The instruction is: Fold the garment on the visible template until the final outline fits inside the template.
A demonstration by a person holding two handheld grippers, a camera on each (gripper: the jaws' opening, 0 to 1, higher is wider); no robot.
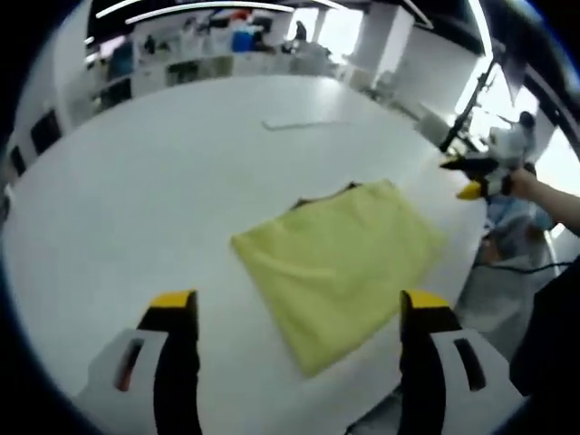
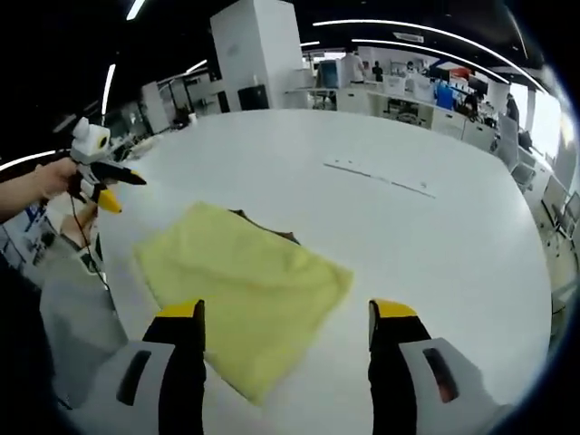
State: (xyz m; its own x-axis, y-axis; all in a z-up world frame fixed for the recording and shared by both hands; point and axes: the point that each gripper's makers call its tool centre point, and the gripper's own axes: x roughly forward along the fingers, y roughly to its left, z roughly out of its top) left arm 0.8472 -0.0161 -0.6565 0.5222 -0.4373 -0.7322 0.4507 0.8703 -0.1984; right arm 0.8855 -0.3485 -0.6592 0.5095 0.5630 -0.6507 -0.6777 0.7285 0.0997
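left gripper view: the yellow garment lies flat on the white table, already folded into a rough rectangle, just ahead of the left gripper. its fingers are spread wide with nothing between them, held above the table short of the cloth's near corner. the cloth looks soft, thin and light, with a slightly fuzzy weave; i judge it will drape and slump as soon as it is lifted and may slide on the smooth table top, so a pinch at a corner or along a folded edge, through all layers, should hold better than a grab in the middle. a dark sliver peeks out along the far edge, possibly the template under the garment, though it is too small to be sure. the right gripper hangs in a hand off the table's far side, well apart from the cloth; i cannot tell there how its fingers stand.

right gripper view: the garment sits near the table edge, its surface lightly wrinkled, one corner pointing toward the camera. the right gripper hovers over it with fingers spread and empty. the same dark sliver shows at the far edge. the left gripper is held off to the side, away from the cloth.
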